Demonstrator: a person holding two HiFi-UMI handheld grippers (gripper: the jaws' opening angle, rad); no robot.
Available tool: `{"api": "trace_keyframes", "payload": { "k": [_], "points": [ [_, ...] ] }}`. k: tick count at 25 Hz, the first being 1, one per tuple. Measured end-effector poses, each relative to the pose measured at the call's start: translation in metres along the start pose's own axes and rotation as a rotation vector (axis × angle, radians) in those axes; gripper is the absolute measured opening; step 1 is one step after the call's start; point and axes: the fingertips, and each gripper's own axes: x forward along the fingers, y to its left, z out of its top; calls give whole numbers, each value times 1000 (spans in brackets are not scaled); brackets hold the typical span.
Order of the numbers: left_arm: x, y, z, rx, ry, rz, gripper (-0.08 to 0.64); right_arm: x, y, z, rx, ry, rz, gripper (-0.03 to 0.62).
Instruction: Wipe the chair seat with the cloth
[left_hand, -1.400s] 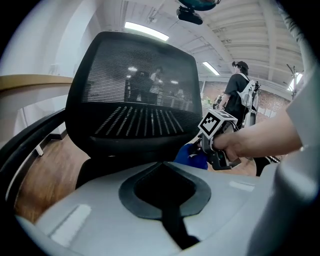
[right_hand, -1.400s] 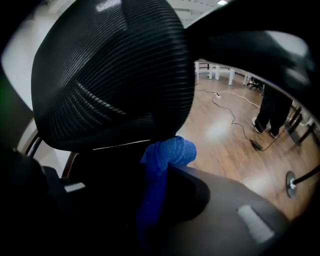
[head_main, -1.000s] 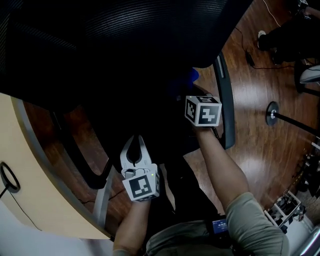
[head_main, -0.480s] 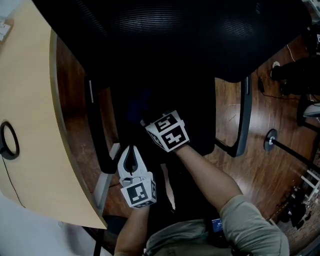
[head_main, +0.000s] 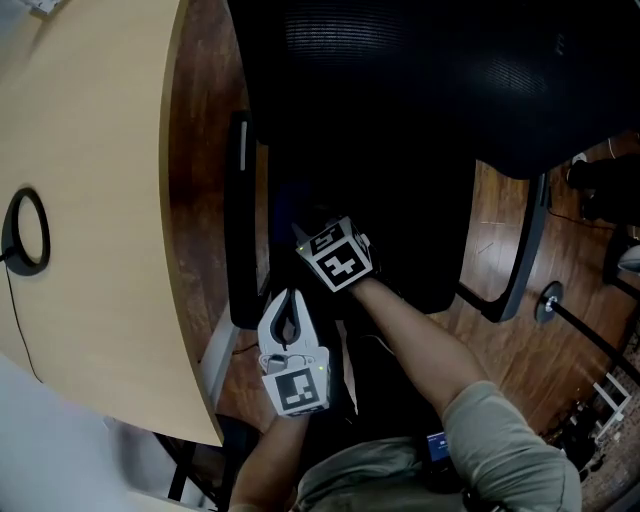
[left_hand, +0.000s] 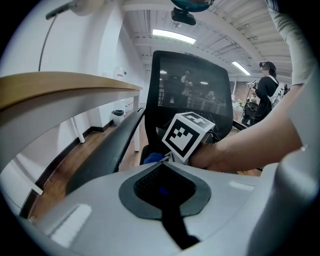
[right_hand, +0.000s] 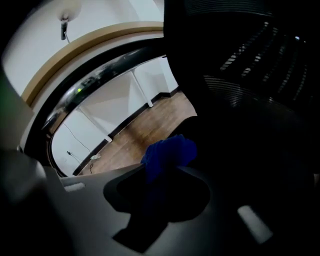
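Observation:
The black chair seat fills the middle of the head view, under a mesh backrest. My right gripper is low over the seat's front left part, close to the left armrest, its marker cube on top. It is shut on a blue cloth, which bunches out past the jaws; the cloth also shows beside the cube in the left gripper view. My left gripper hovers at the seat's front edge, just behind the right one, jaws shut and holding nothing.
A pale wooden table with a black ring on it curves close along the chair's left side. The right armrest and a round stand base are over the wood floor at right. A person stands far behind.
My right gripper swept with the cloth across the seat from the right armrest side to the left armrest side and rolled. The left gripper shifted along the seat's front edge.

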Motion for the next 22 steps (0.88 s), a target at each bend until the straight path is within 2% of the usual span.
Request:
{"api": "trace_keyframes", "payload": {
  "k": [7,16,19,22],
  "points": [
    [15,-28,1,49,12,-83,5,-46,-71,-27,137,-54,-150,94],
    [43,-118,20,157,5,-254,5,-154,-185,-107,412,-124,-382,94],
    [54,-150,24,168,-8,-300,5,-186,-214,-135,498,-151,-451,92],
    [61,-182,18,209,13,-345,5,-211,-234,-168,576,-164,-505,92]
  ]
}}
